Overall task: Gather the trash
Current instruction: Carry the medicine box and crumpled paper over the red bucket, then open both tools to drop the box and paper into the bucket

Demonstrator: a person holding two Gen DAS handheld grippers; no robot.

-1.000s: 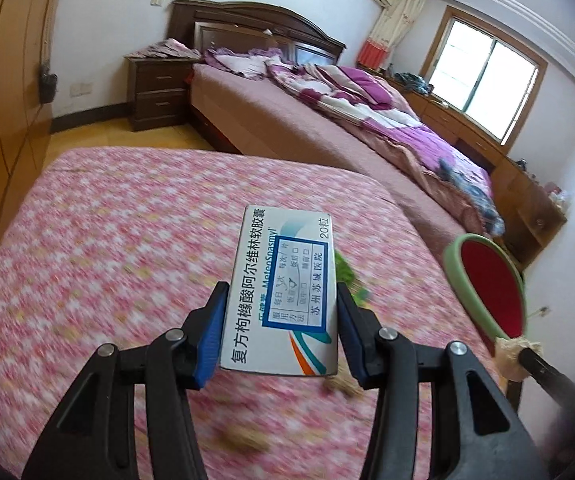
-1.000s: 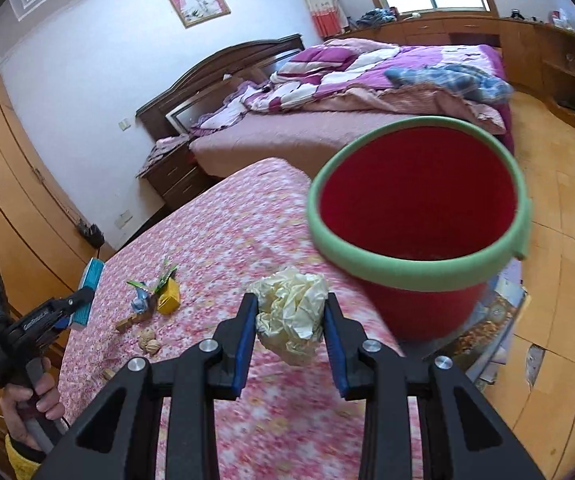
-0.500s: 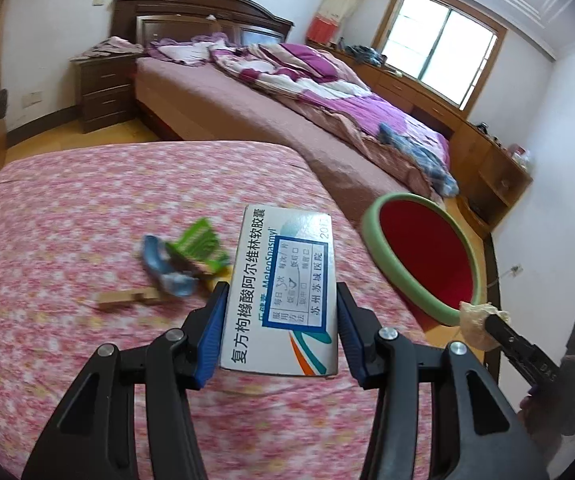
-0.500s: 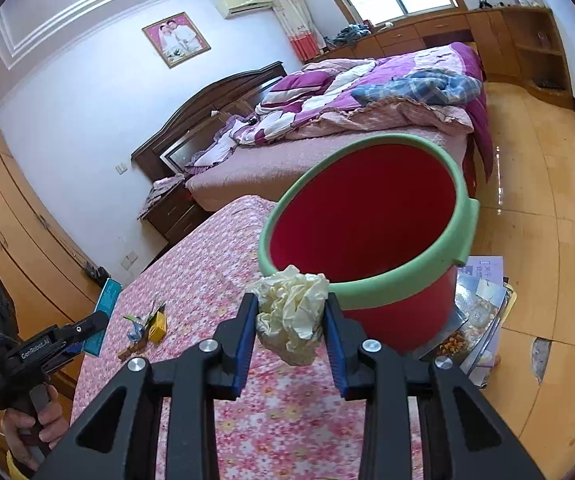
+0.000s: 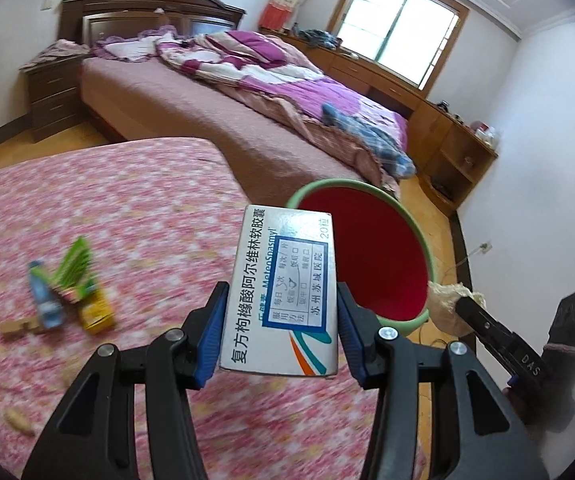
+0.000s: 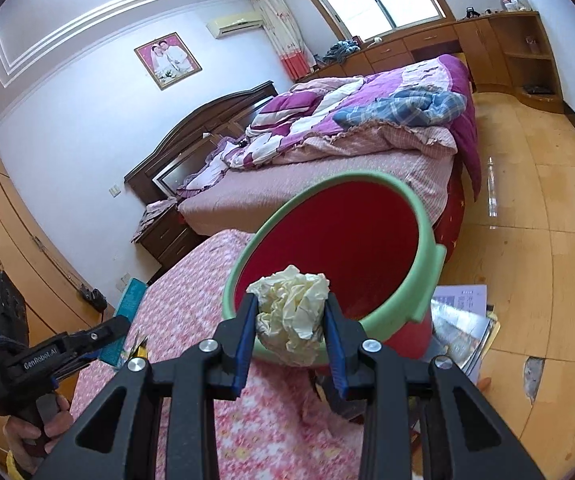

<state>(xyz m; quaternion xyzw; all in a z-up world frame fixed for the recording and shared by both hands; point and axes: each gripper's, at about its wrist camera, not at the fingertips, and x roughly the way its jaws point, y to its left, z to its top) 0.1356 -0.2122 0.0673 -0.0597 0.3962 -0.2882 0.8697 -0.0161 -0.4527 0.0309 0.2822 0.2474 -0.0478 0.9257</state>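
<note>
While the left tool point(image 5: 283, 322) grips a flat white cardboard medicine box with blue and teal print point(image 5: 283, 292) by its two long sides, its blue pads point(image 5: 213, 334) pressed flat against the carton, the box stands upright between them above the pink floral bedspread point(image 5: 127, 216). Beyond the box and slightly to the right of this tool sits the red plastic bucket with a pale green rim point(image 5: 367, 256), its mouth facing the camera. Off to the left of the tool, lying on the bedspread, is a small heap of litter: a green striped wrapper point(image 5: 73, 270), a blue foil wrapper point(image 5: 43, 300), a little yellow carton point(image 5: 97, 312) and a tan cardboard scrap point(image 5: 15, 326), all blurred. A single pale nut shell point(image 5: 17, 420) lies nearer, to the lower left.

The right tool point(image 6: 291, 316) is closed on a crumpled ball of cream-coloured paper point(image 6: 291, 312), pinched from both sides by its blue pads point(image 6: 245, 340). From the right wrist view the ball hangs directly in front of the bucket's near rim point(image 6: 427, 292), overlapping the red opening; whether it is already over the mouth cannot be judged. The same ball shows in the left wrist view just beside the bucket's right edge. Glossy magazines point(image 6: 459, 320) lie on the wooden floor point(image 6: 527, 220) to the right of the bucket.
</note>
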